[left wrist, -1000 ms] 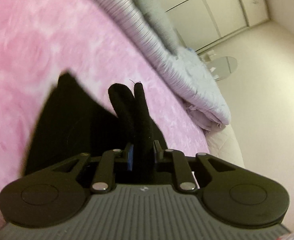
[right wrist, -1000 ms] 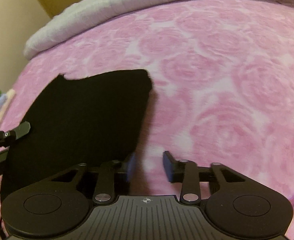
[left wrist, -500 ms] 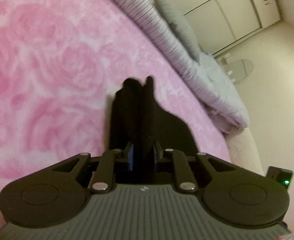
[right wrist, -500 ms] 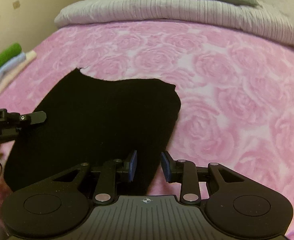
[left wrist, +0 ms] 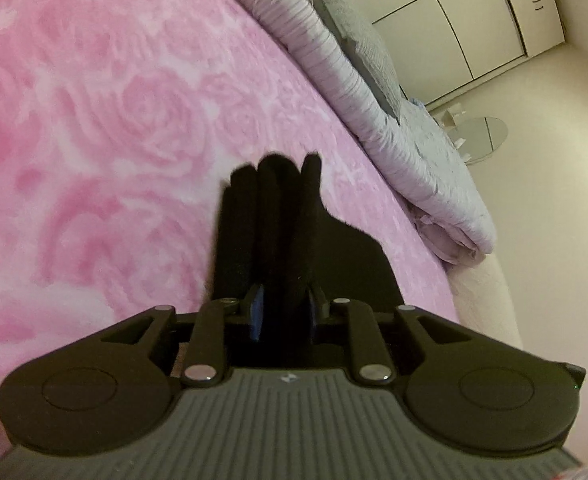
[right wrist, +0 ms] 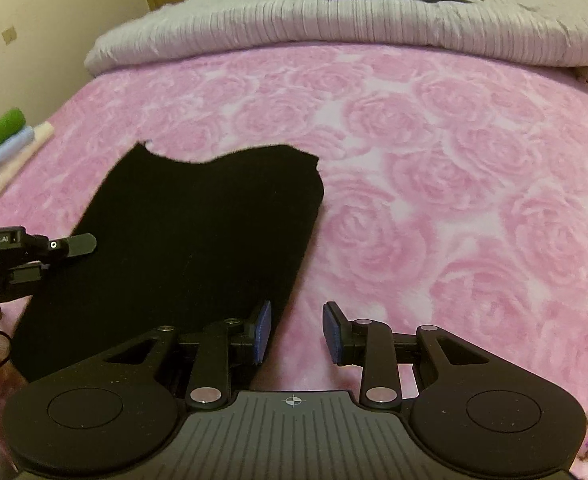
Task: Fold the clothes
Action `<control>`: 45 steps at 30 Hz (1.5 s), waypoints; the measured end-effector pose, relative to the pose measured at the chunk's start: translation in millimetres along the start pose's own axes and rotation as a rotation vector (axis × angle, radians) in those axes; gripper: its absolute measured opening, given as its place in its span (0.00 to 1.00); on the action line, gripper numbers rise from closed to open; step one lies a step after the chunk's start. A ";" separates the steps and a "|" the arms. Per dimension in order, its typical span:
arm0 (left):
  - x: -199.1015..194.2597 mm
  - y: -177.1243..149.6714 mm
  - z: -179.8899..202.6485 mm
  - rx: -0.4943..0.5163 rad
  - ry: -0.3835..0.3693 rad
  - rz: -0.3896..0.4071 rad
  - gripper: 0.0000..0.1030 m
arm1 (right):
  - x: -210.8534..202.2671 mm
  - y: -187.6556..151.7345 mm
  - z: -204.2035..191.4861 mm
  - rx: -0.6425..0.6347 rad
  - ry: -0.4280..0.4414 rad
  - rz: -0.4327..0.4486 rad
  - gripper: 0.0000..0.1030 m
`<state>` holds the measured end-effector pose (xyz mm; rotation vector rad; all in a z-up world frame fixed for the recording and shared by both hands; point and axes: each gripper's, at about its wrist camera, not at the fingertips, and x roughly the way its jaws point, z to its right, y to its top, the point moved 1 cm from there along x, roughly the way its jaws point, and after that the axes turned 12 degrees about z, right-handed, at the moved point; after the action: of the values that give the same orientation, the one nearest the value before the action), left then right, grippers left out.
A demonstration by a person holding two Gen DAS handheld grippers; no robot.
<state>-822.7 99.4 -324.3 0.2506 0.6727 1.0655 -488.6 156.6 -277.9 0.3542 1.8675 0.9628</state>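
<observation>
Jaws of the left gripper pinch a bunched edge of the black cloth, likely to carry a fold; right gripper jaws stand wide, cloth just left on the bed.

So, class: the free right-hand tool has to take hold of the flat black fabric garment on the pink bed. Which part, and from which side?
Take the near right edge of the black fabric garment, just ahead of the open right gripper. Come in low from the right, over the bare pink rose-patterned blanket: the cloth lies flat, so only its exposed edge offers the jaws a bite. The left gripper already pinches a bunched part.
</observation>
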 end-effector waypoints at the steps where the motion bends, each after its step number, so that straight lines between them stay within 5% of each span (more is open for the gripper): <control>1: -9.6 1.1 0.7 -0.016 -0.001 0.016 0.18 | -6.7 -2.2 2.1 0.021 0.010 0.012 0.32; 14: -114.7 -57.2 -5.9 -0.287 0.023 0.046 0.28 | -90.3 -48.8 -1.9 0.227 0.121 0.130 0.32; 21: -104.5 -72.8 -4.9 -0.362 0.033 0.058 0.36 | -105.9 -82.1 -44.1 -0.032 0.092 0.117 0.35; 22: -103.6 -73.9 -5.3 -0.366 0.040 0.063 0.36 | -104.0 -85.7 -50.5 -0.068 0.088 0.115 0.48; 24: -103.7 -76.0 -5.8 -0.375 0.047 0.072 0.37 | -100.4 -89.2 -58.8 -0.113 0.075 0.132 0.58; 37: -91.7 -86.0 -13.3 -0.447 0.067 0.070 0.41 | -77.0 -95.4 -78.0 -0.254 0.028 0.226 0.58; 39: -90.8 -84.3 -13.0 -0.411 0.073 0.083 0.39 | -75.2 -95.4 -81.1 -0.283 0.028 0.242 0.58; 41: -90.0 -82.7 -12.7 -0.376 0.078 0.096 0.18 | -73.0 -97.2 -86.4 -0.345 0.015 0.267 0.58; 45: -91.0 -77.5 -10.2 -0.289 0.082 0.114 0.12 | -67.7 -106.2 -100.2 -0.543 -0.041 0.287 0.24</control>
<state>-801.2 -18.0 -335.7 -0.0056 0.5740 1.2721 -524.5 0.5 -292.9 0.3088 1.4648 1.5931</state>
